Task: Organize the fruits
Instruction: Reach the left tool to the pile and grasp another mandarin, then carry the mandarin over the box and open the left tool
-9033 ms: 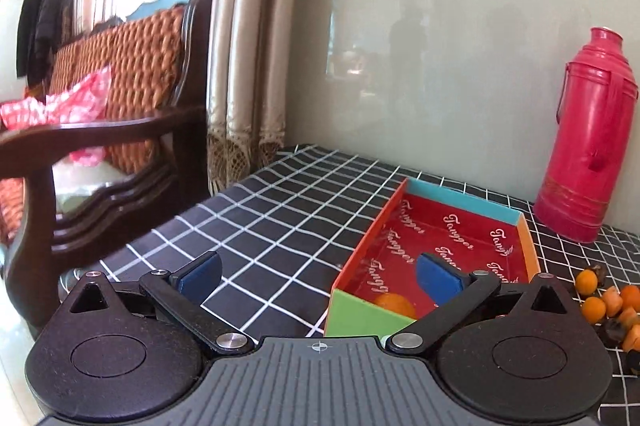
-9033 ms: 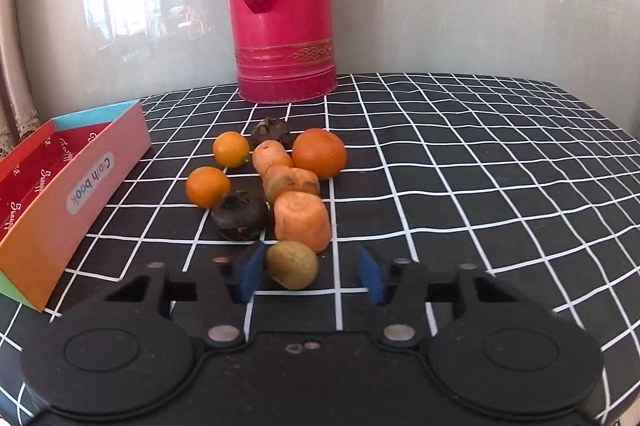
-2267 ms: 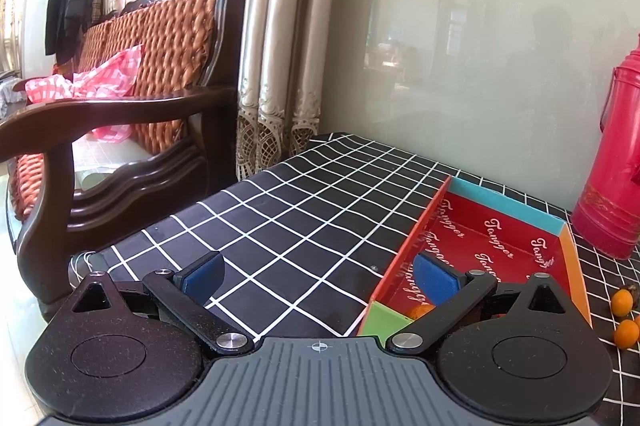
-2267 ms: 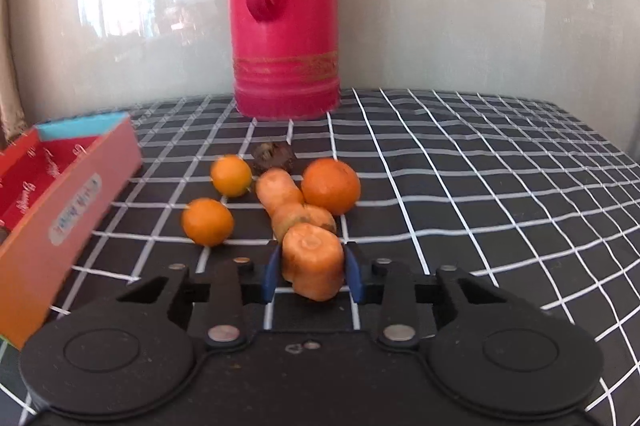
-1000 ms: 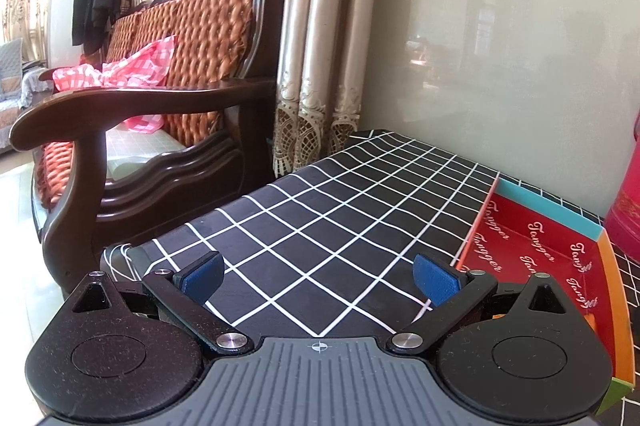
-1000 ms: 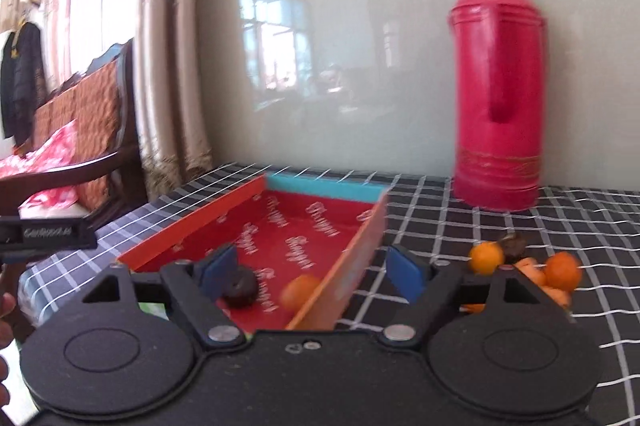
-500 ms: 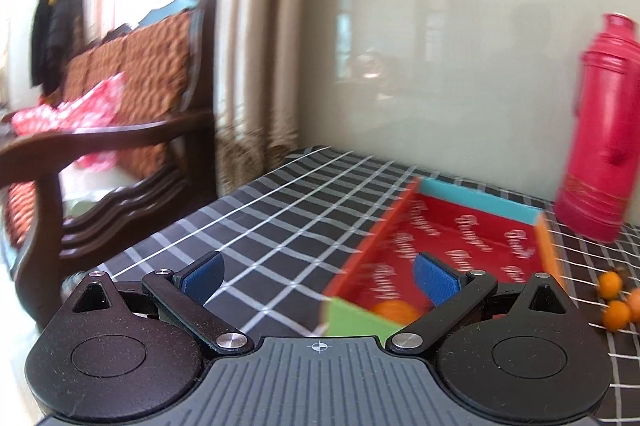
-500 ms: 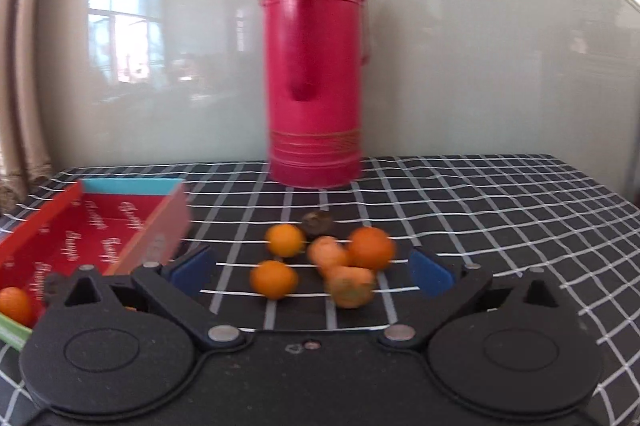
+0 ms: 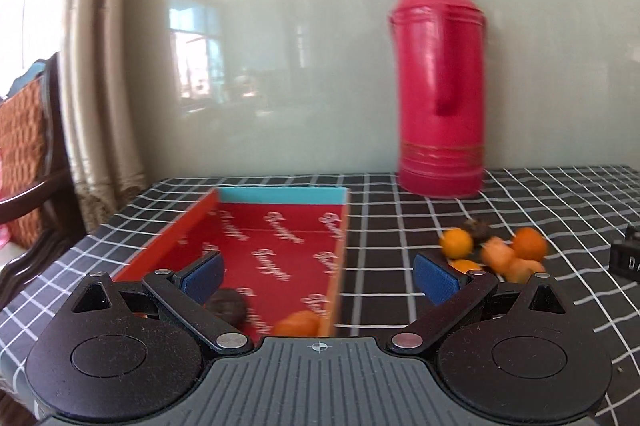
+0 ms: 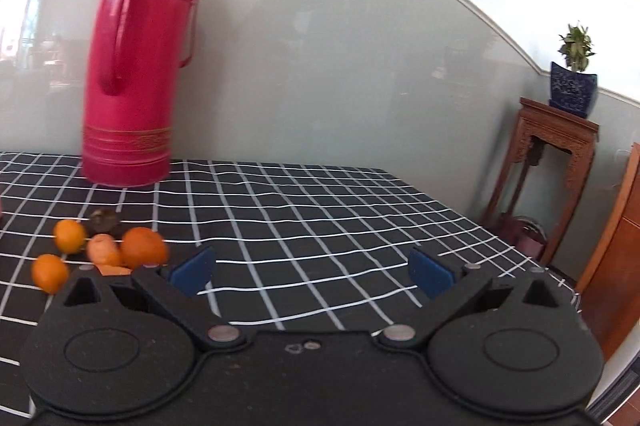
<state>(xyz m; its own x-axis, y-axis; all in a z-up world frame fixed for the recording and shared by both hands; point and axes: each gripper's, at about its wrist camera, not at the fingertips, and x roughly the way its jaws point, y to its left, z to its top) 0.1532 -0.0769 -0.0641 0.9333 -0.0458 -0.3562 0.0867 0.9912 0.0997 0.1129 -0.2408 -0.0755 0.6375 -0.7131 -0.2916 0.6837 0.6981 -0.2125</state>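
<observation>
Hovering with both the left tongs (image 9: 318,276) and right tongs (image 10: 312,272) spread wide and gripping nothing, seemingly between pickups. Sitting loose on the desk (image 10: 320,210) beside the red box (image 9: 280,246): the fruit pile (image 10: 100,250), likely waiting for boxing; already lying inside, a dark fruit (image 9: 226,304) and an orange one (image 9: 298,322).

Left wrist low over red tray (image 9: 182,226), facing wall; right wrist faces table's right; both share thermos (image 9: 440,86)

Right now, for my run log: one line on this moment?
left gripper: open | right gripper: open | box: two fruits | fruit pile: on table
</observation>
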